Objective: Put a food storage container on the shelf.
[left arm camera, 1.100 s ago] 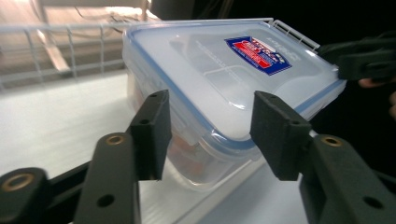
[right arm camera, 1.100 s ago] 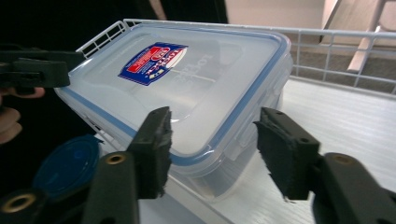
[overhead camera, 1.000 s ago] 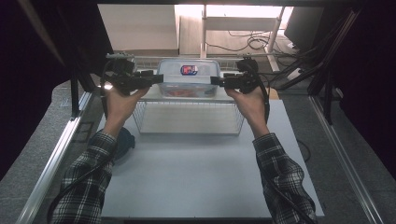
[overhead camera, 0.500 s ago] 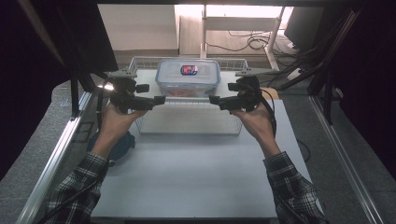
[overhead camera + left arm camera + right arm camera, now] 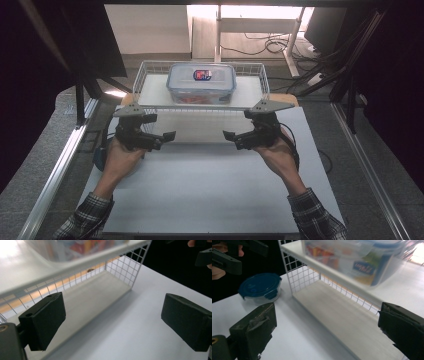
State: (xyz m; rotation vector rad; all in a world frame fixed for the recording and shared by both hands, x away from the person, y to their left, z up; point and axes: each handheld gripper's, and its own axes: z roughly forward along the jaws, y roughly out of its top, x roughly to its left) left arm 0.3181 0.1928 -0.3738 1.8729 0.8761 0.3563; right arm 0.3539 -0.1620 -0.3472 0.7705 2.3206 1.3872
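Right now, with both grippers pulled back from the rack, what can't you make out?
- Food inside the clear container: high view too small, both gripper views blurred.
- Its lid label: too small to read.
- Round blue-lidded container: contents hidden by the lid; in the high view the left hand covers it.

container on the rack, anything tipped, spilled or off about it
Nothing stands out. The clear container sits level on the wire rack's top shelf, lid on, no spill visible. Both hand-held grippers are open, apart from it: left, right.
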